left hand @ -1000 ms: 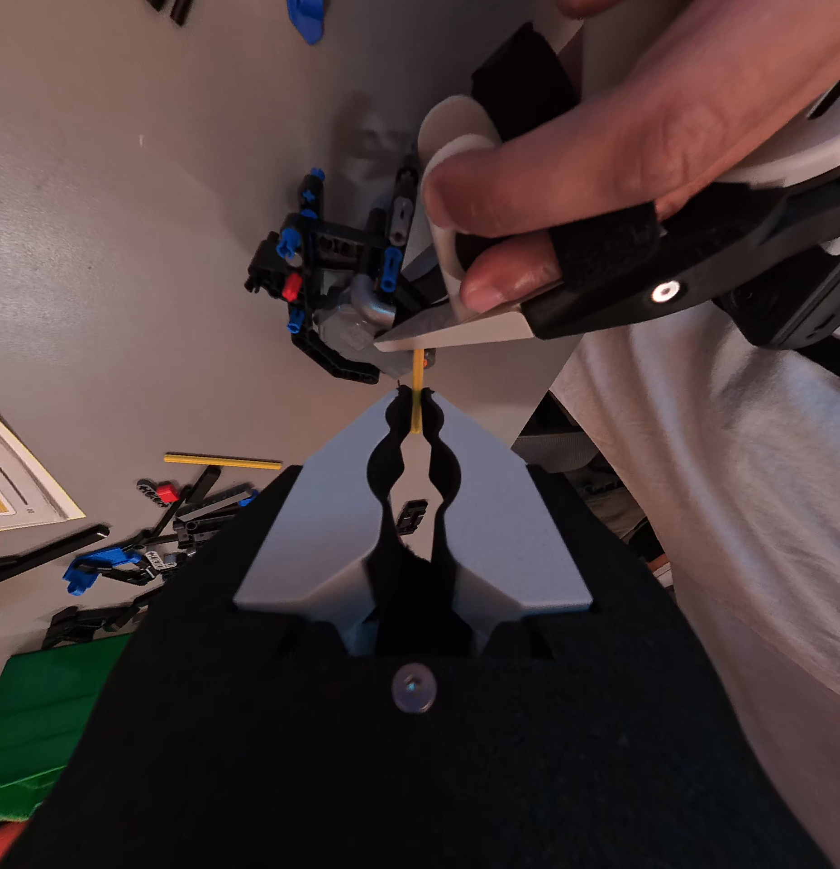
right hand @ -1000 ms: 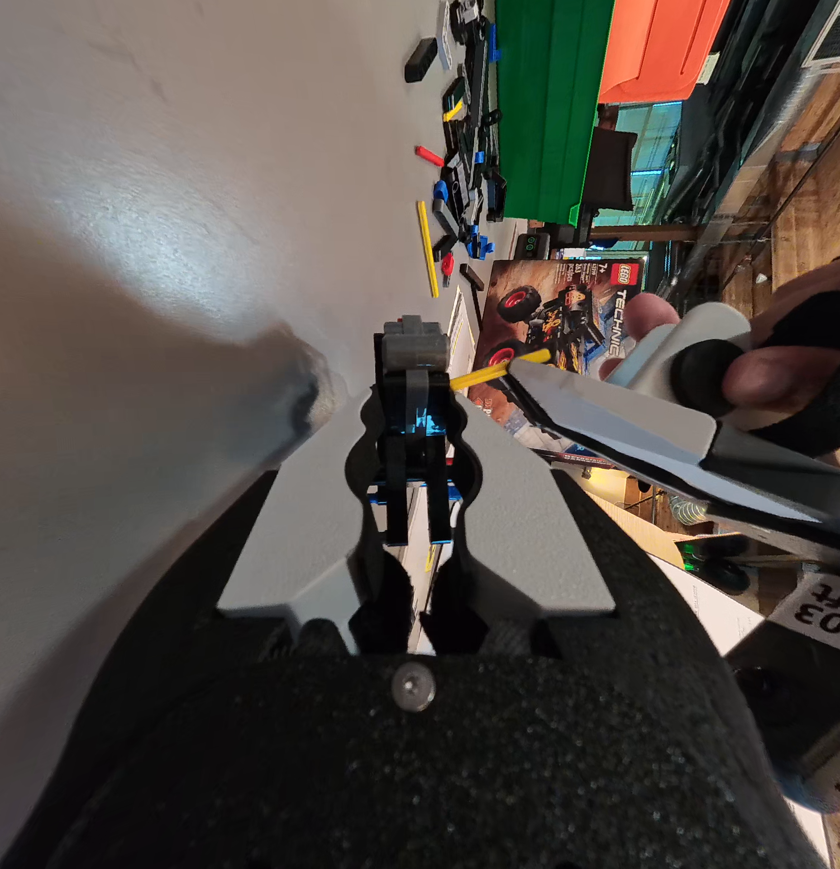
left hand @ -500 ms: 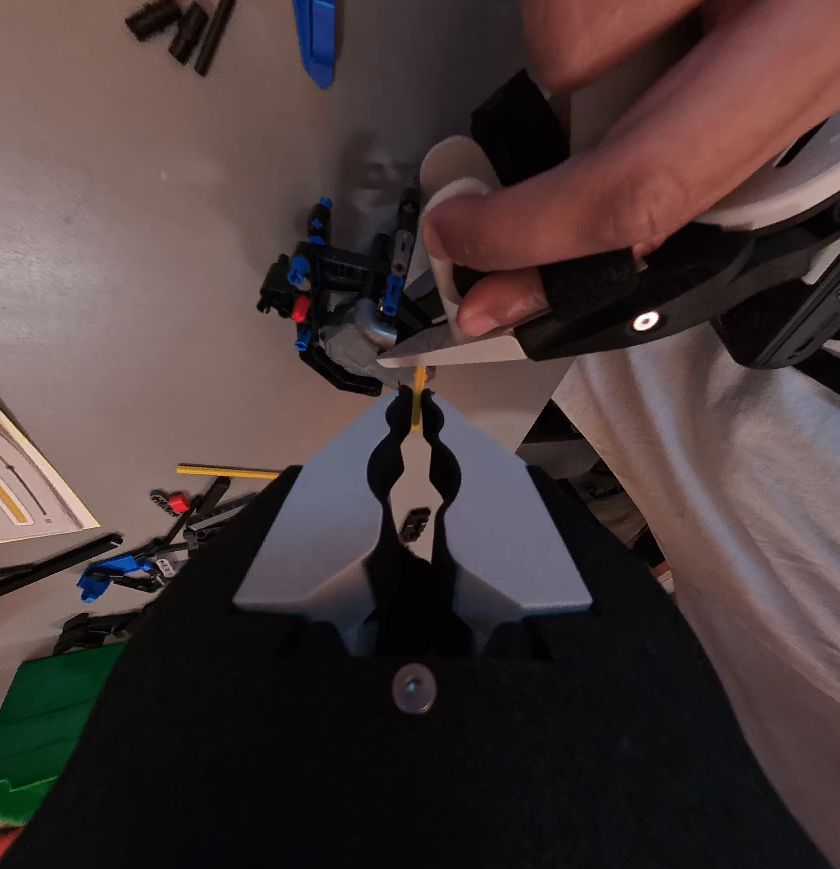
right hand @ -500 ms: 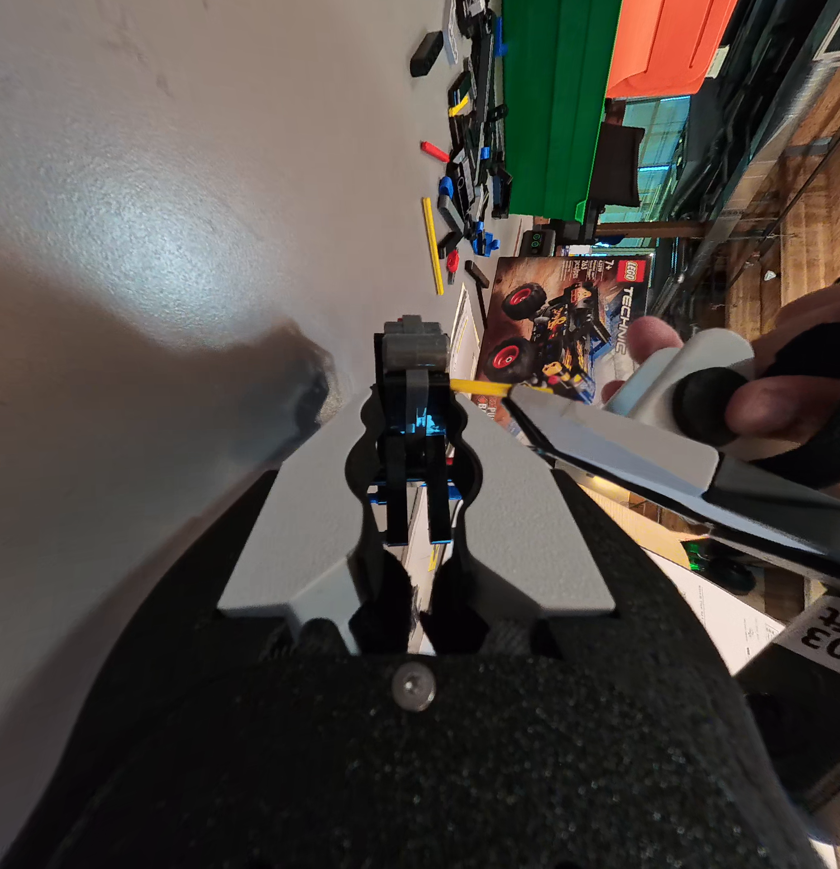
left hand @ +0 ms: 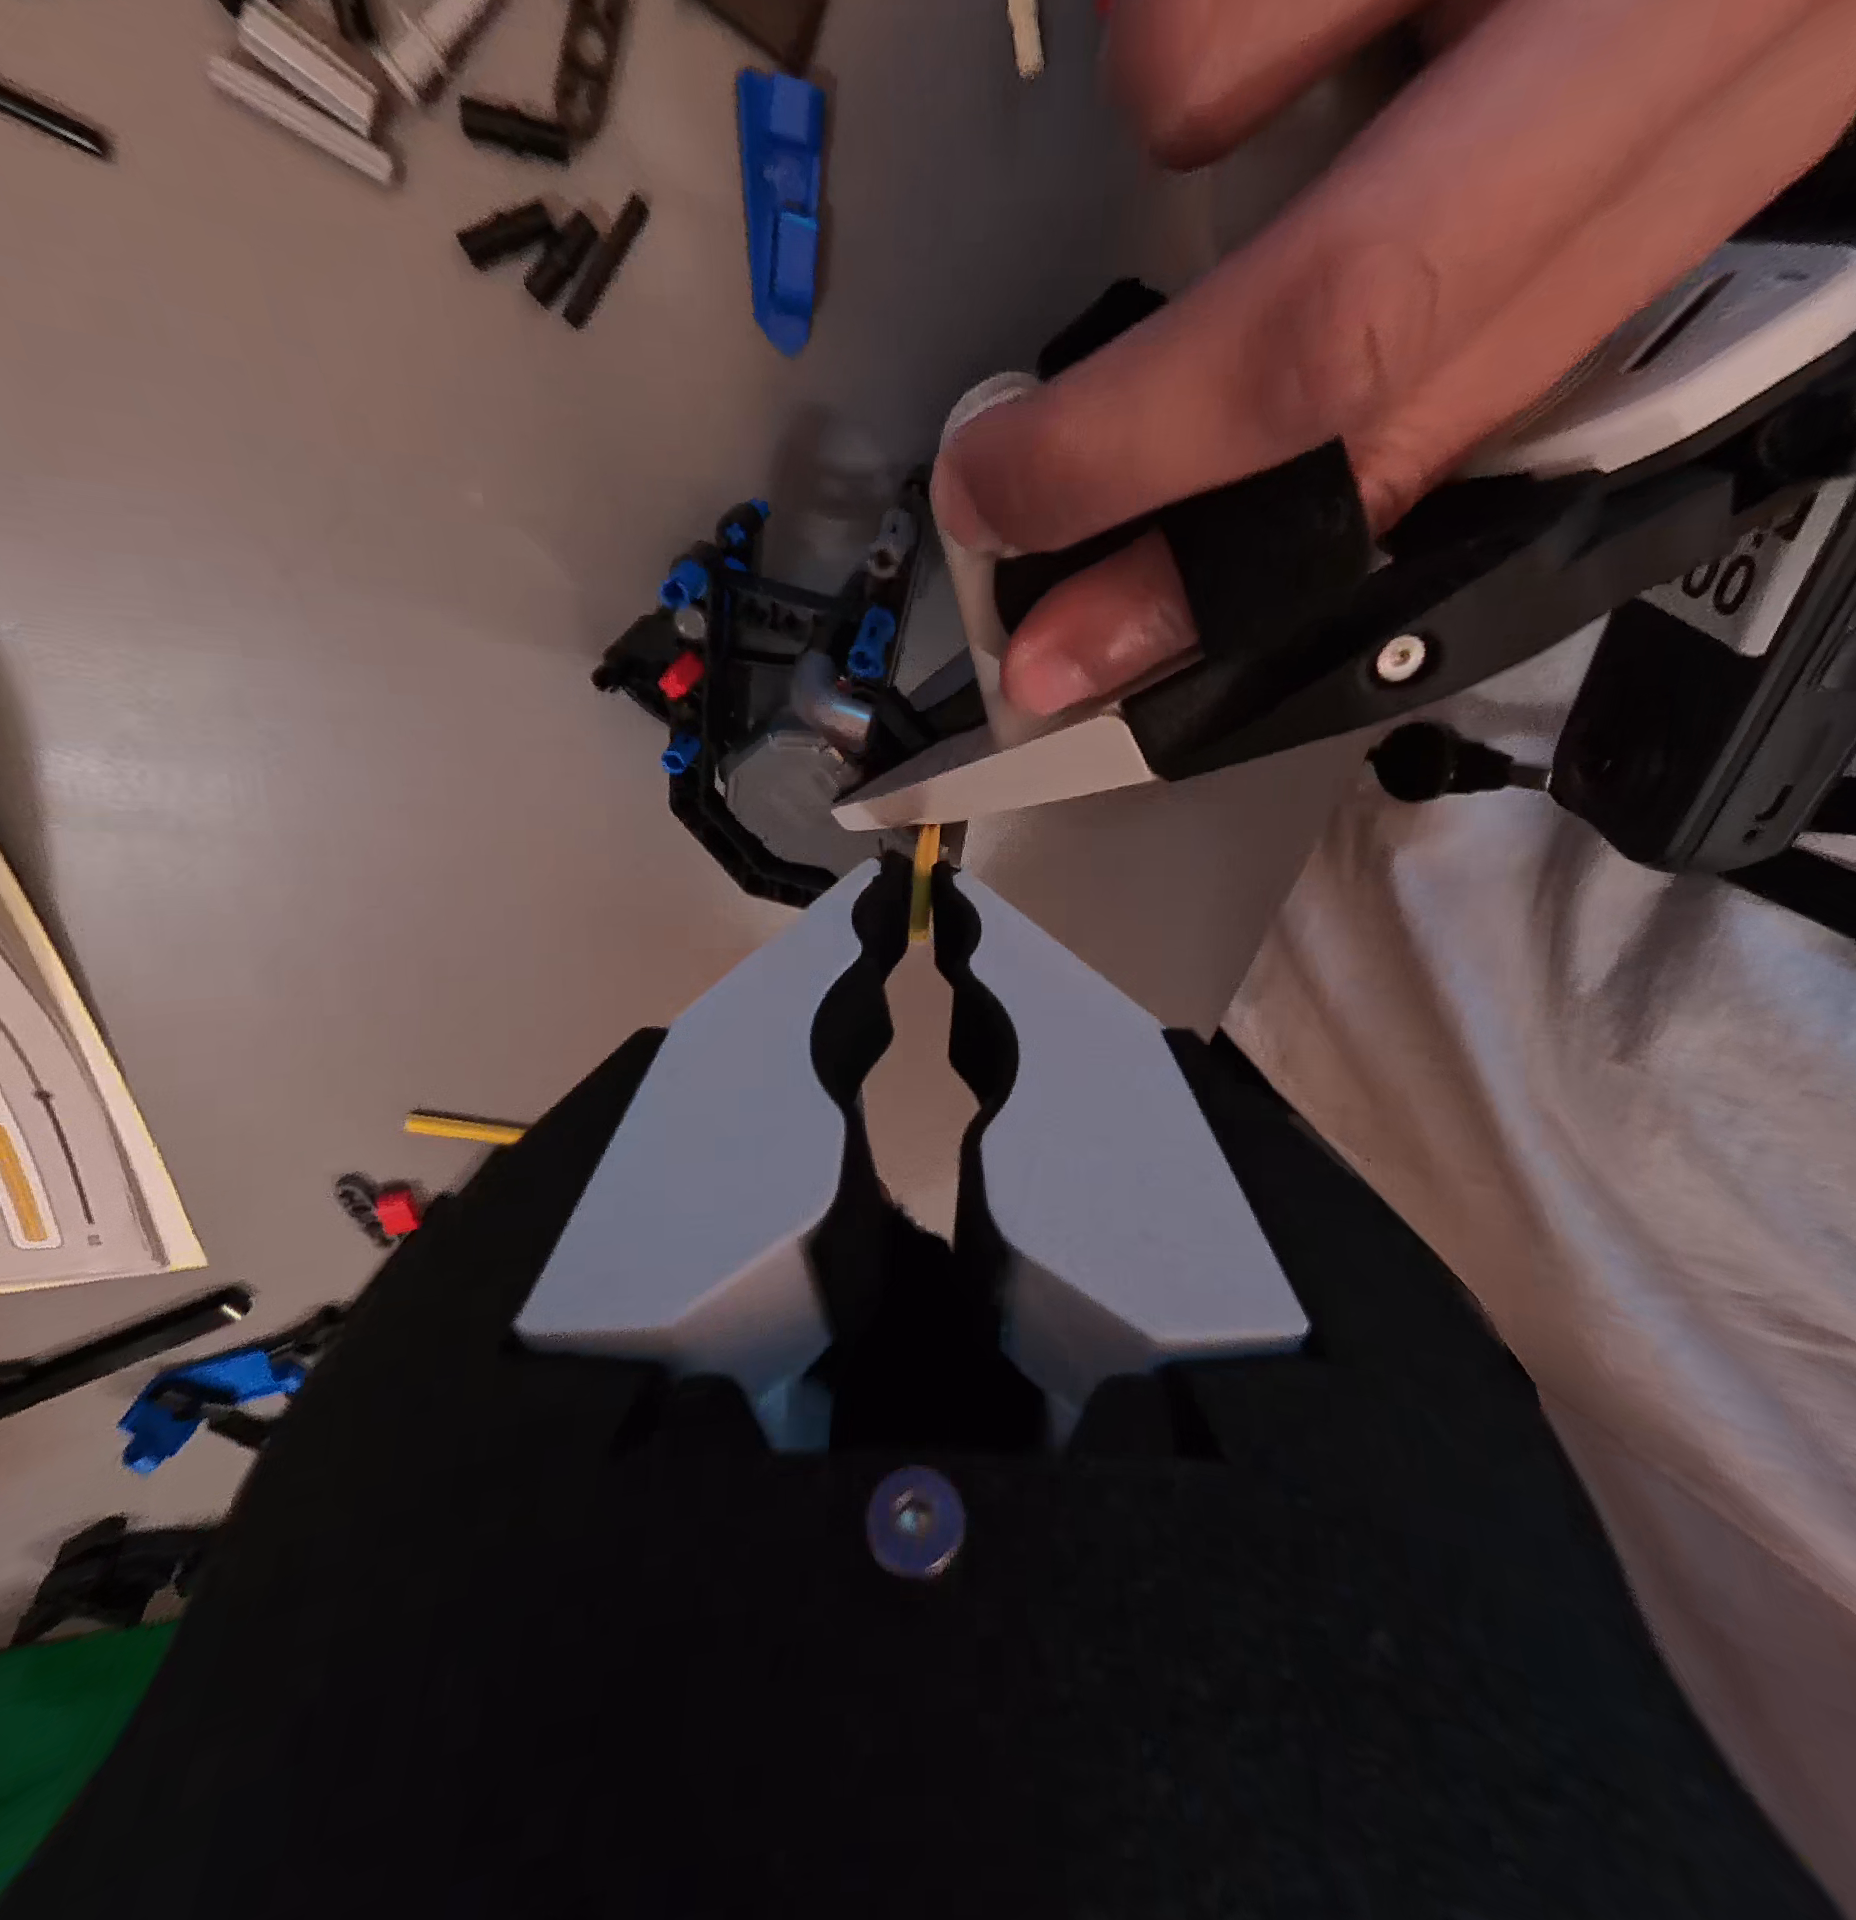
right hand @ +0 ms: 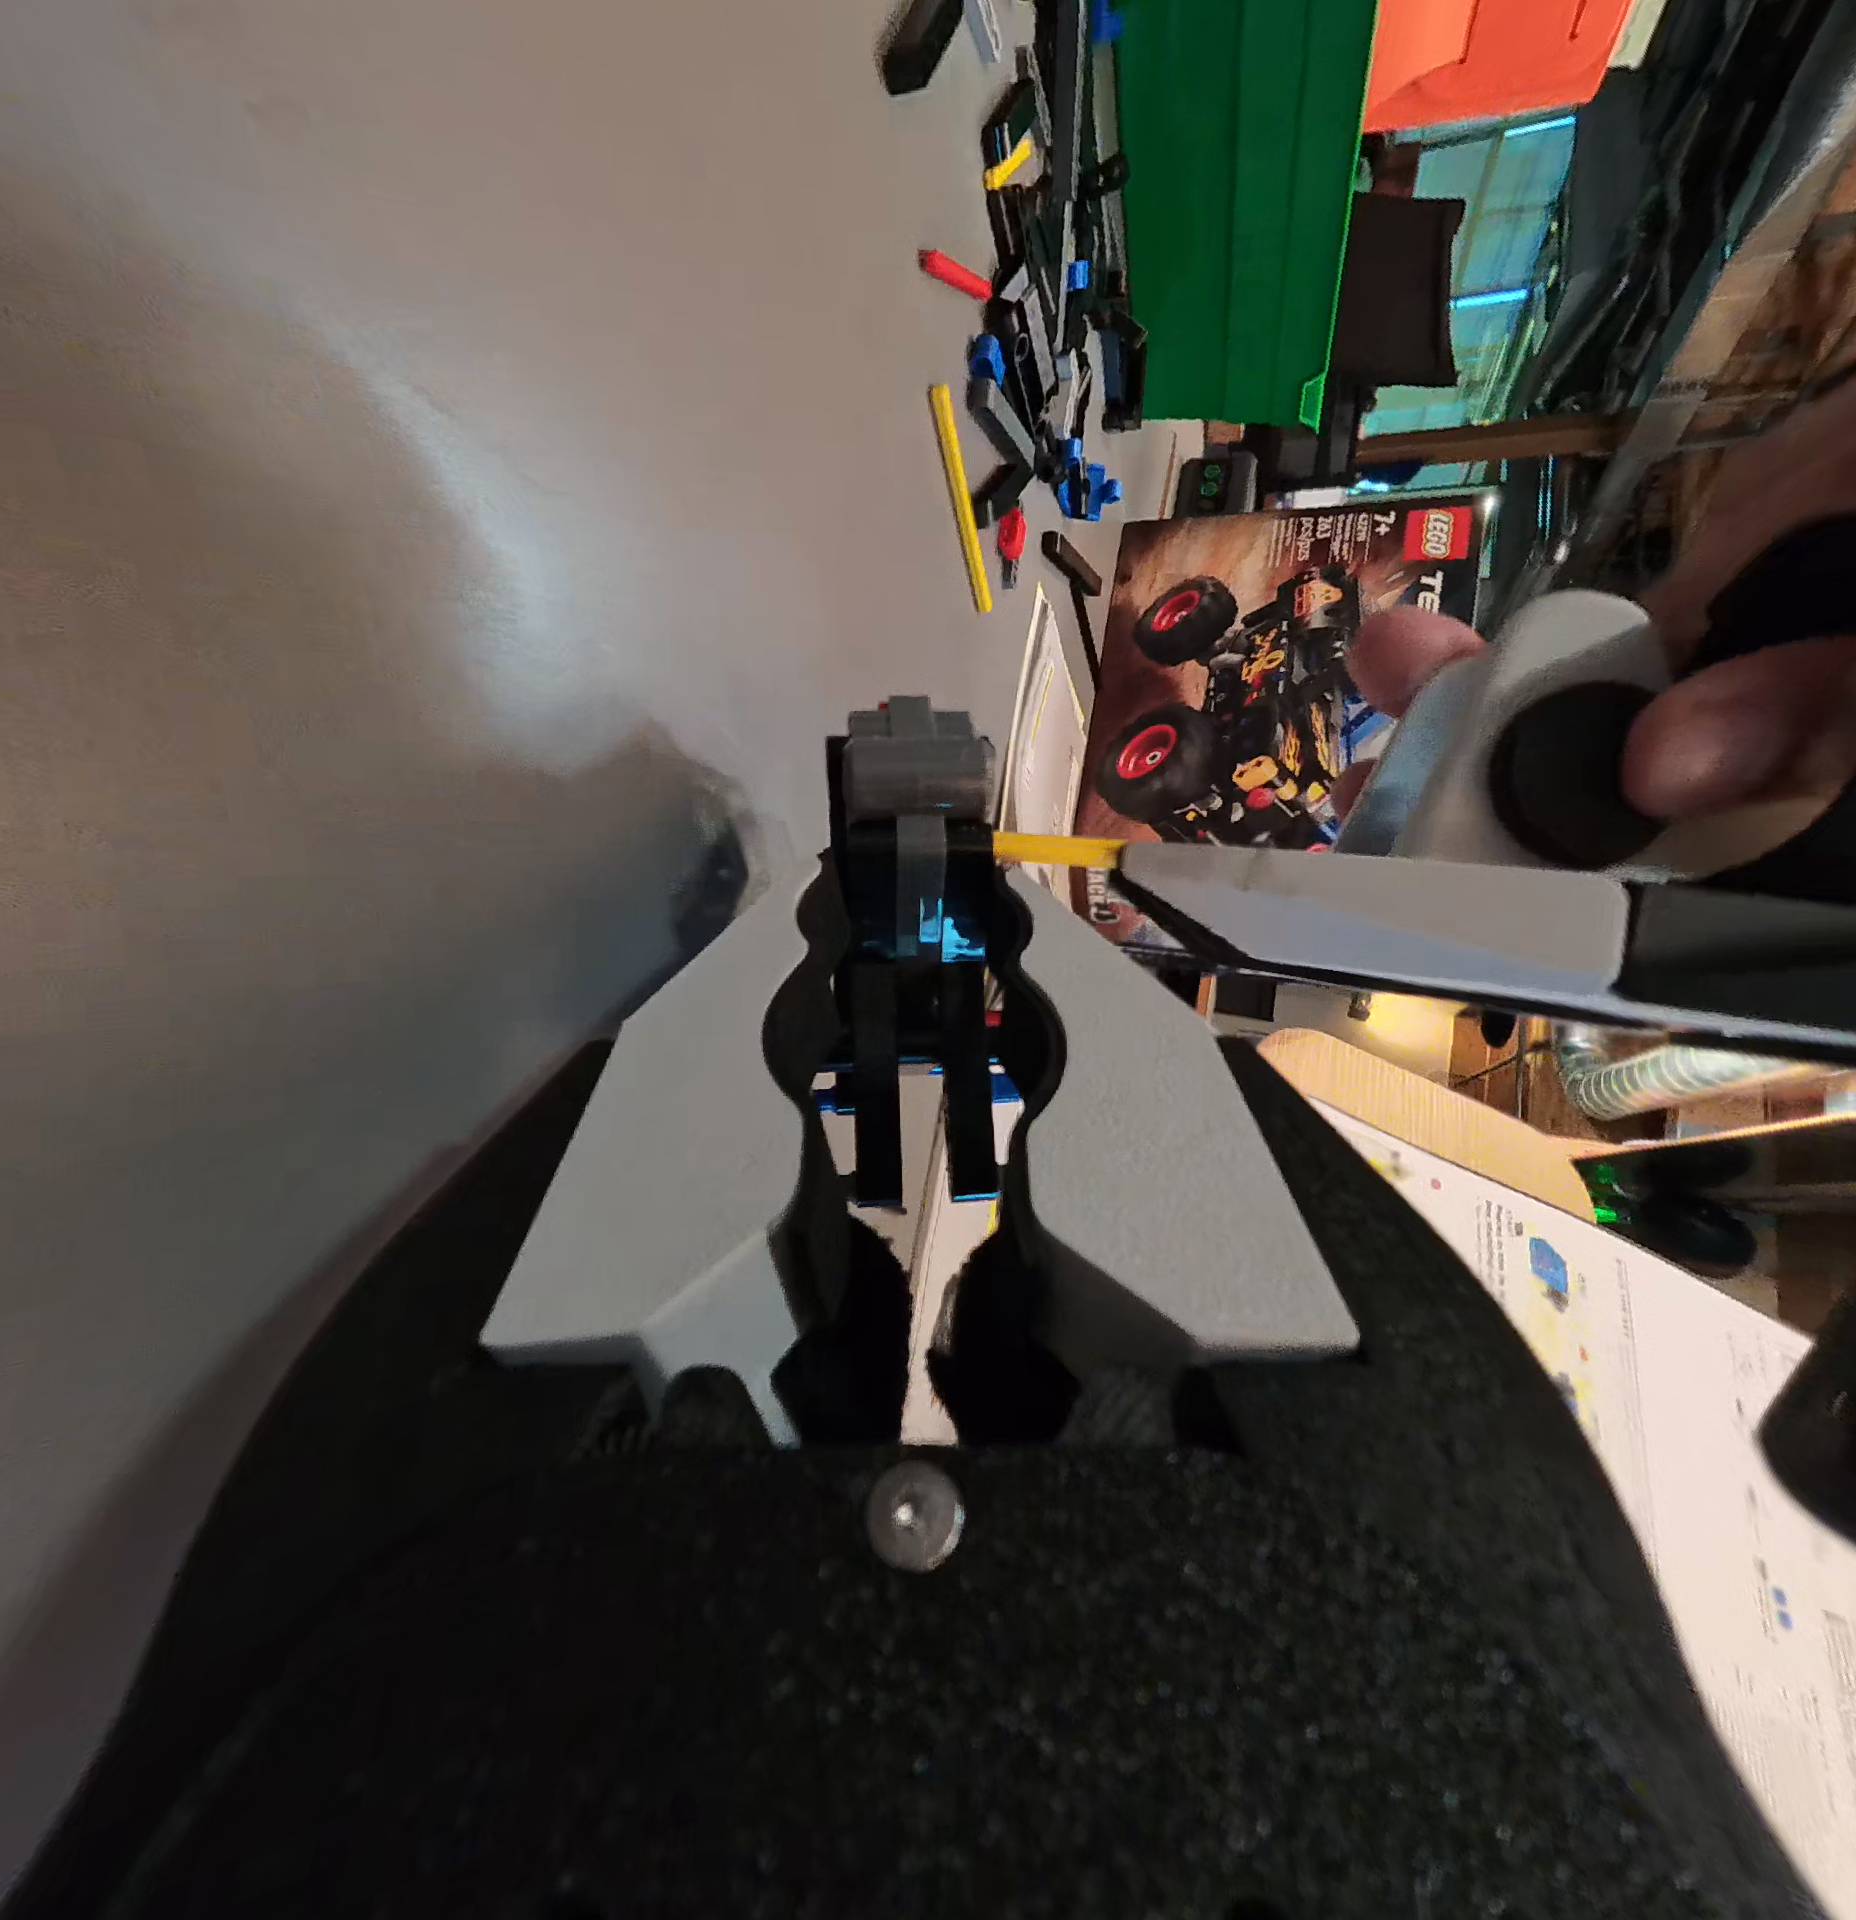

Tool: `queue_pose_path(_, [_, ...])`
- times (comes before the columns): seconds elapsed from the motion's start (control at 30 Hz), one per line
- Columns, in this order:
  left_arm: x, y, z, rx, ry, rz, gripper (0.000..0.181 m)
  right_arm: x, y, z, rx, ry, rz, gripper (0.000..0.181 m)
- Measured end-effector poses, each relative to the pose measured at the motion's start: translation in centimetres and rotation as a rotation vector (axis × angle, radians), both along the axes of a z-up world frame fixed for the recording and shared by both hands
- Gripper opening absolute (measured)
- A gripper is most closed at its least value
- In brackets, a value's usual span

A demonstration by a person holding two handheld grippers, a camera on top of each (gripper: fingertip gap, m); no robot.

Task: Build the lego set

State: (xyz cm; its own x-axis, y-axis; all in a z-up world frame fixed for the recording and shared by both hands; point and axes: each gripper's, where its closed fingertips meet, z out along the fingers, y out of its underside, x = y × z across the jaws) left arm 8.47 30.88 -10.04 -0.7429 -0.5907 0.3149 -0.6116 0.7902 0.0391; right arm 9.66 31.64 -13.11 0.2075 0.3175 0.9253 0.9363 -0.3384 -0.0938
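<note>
Grey table w/ loose bricks. Left gripper pinches a yellow stick, its end touching the toy car frame. Right gripper squeezes that frame.

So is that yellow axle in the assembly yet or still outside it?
Partly in: the yellow axle spans from the left gripper into the assembly.

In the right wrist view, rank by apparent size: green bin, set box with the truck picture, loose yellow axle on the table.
1. Green plastic bin
2. Cardboard set box, close to the bin; nearer, so unsure
3. Thin yellow axle
</note>
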Motion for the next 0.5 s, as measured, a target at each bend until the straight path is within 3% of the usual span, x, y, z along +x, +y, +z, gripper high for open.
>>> queue_pose_path(0.37, [2.3,-0.2,0.4,-0.232,-0.226,0.067,0.0,1.5,0.1,1.8,0.097,0.13,-0.056,0.025])
queue_pose_path(0.5, [3.3,-0.5,1.2,-0.309,-0.289,0.085,0.0,2.2,-0.1,1.7,0.087,0.065,-0.078,0.025])
